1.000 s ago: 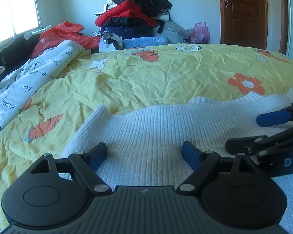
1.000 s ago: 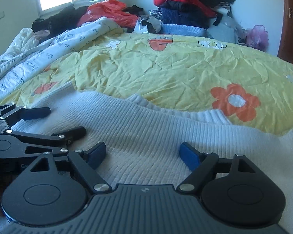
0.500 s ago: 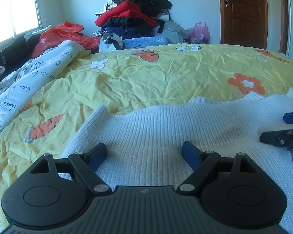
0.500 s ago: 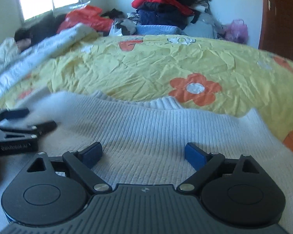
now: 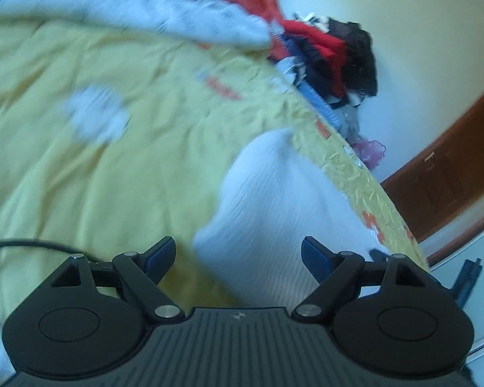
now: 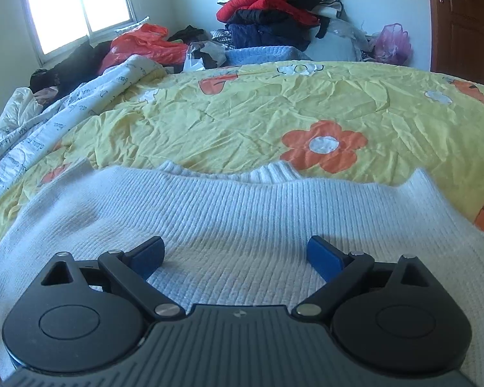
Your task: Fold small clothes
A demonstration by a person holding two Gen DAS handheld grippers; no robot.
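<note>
Both hand-held grippers gape empty over the white sweater (image 6: 242, 206).

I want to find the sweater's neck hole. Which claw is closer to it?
Right, probably. The right claw sits open over the white sweater, facing its collar. The left claw, also open, is tilted at the sweater's side edge; no collar shows there.

Bedcover (image 6: 242, 113): yellow, creased, orange flower and carrot prints.
Quilt (image 6: 64, 113): white, lettered, bunched at left.
Clothes pile (image 6: 274, 9): red, navy, black, against far wall.
Window (image 6: 77, 3): bright.
Door (image 6: 464, 19): brown wood.
Pink bag (image 6: 392, 43): beside door.
</note>
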